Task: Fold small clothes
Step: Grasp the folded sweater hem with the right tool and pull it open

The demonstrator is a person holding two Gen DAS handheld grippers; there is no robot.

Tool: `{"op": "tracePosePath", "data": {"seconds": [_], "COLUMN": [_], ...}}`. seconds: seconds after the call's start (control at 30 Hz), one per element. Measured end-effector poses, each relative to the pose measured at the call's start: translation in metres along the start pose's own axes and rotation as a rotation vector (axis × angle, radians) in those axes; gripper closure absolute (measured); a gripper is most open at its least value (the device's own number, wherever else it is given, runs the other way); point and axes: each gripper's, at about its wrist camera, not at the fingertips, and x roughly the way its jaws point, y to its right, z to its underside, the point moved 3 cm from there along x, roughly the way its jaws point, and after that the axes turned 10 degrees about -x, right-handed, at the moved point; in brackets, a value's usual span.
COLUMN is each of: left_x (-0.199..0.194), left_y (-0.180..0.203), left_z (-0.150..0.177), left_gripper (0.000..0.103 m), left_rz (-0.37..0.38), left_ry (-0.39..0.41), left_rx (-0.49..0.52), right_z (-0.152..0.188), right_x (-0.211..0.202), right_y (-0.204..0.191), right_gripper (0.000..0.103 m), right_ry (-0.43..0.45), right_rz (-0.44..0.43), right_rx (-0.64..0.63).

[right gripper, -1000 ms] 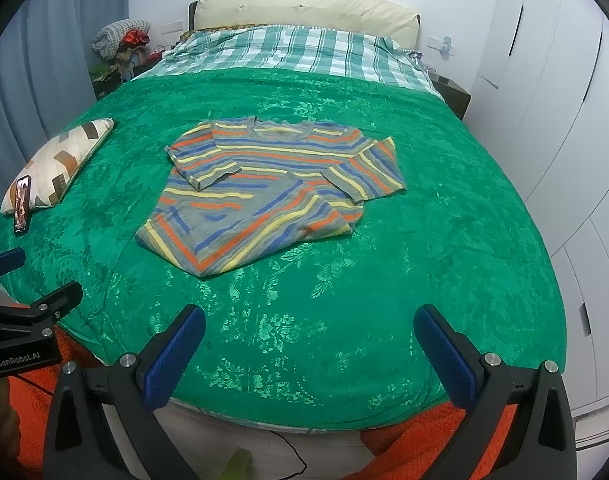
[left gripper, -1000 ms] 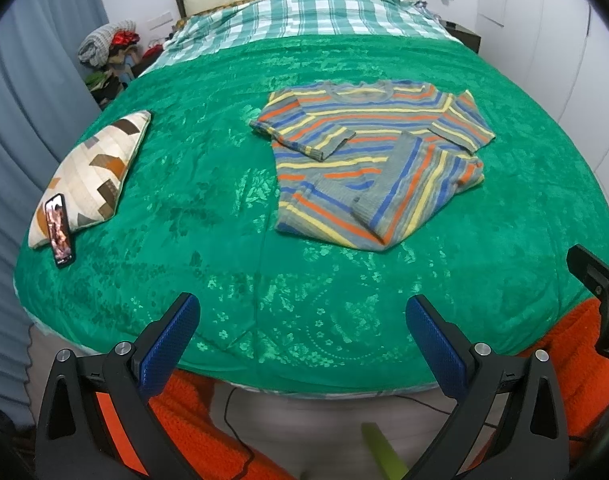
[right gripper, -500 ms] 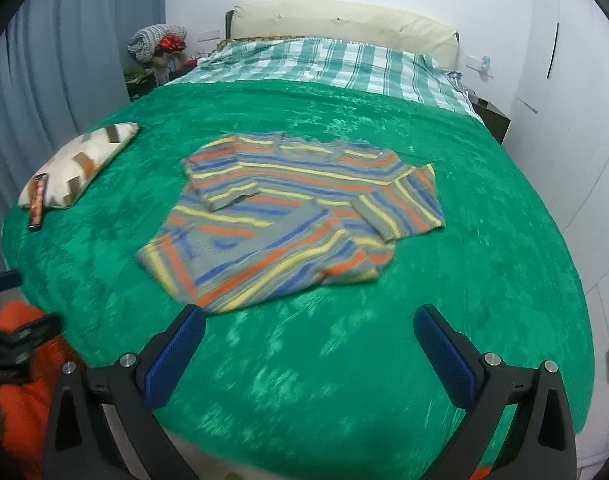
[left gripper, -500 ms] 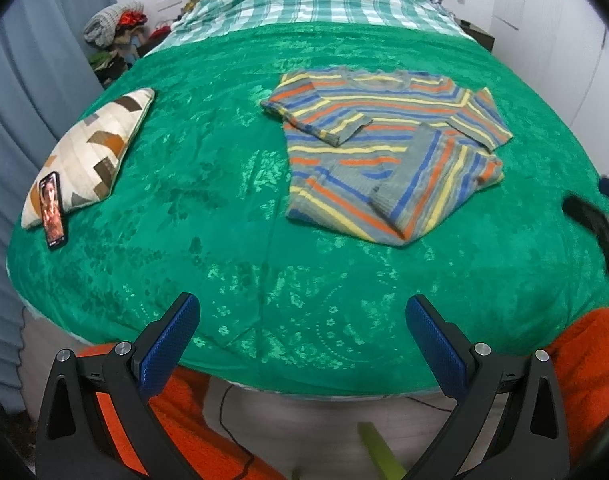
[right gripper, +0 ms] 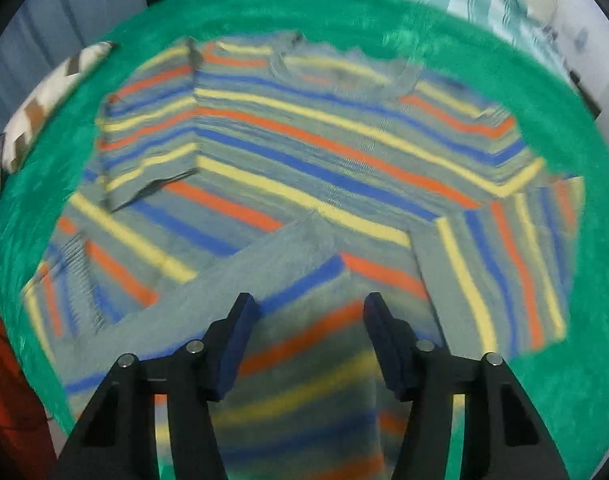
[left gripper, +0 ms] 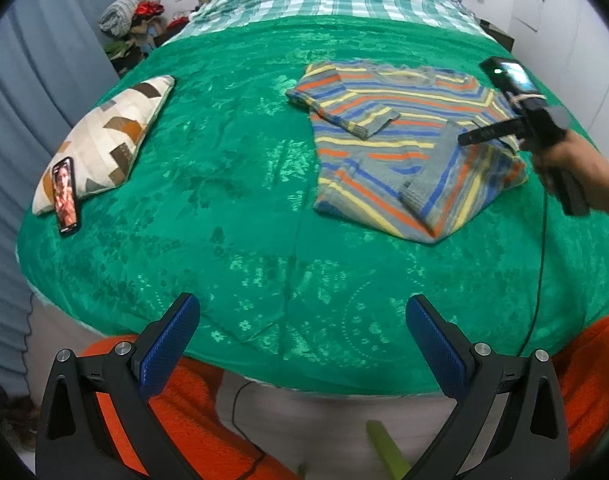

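The left gripper (left gripper: pixel 302 344) is held low at the near edge of the scene and is angled downward, with its blue-padded fingers (left gripper: pixel 168 346) spread wide and nothing caught between them. The right gripper (right gripper: pixel 311 340) is pointed steeply down, and its jaws are closing; striped knit is seen below and between the tips, though whether the pads press on it cannot be told through the blur. In the left wrist view the right gripper's body (left gripper: pixel 532 120) is seen from the side, gripped by the person's bare right hand (left gripper: pixel 560 156), with the forearm reaching in from the right edge.
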Motion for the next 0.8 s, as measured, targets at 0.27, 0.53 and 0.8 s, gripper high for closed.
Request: {"op": "tracePosePath", "data": {"seconds": [0.27, 0.53, 0.8], "left_x": [0.012, 0.031, 0.038], "left_y": [-0.025, -0.027, -0.031], "left_z": [0.008, 0.021, 0.016], "left_gripper": [0.0, 0.0, 0.0], "left_rz": [-0.043, -0.036, 0.002], "left_ry": [-0.036, -0.076, -0.077], "left_rx": [-0.035, -0.017, -0.033], "right_z": [0.017, 0.185, 0.261], "right_x": [-0.047, -0.172, -0.152], "right_y": [-0.004, -0.038, -0.015], "right_gripper": [0.095, 0.094, 0.053], "right_ry": [0.095, 0.225, 0.114], "right_rz": [-0.178, -0.193, 0.067], "right_rx": [-0.041, -0.206, -0.036]}}
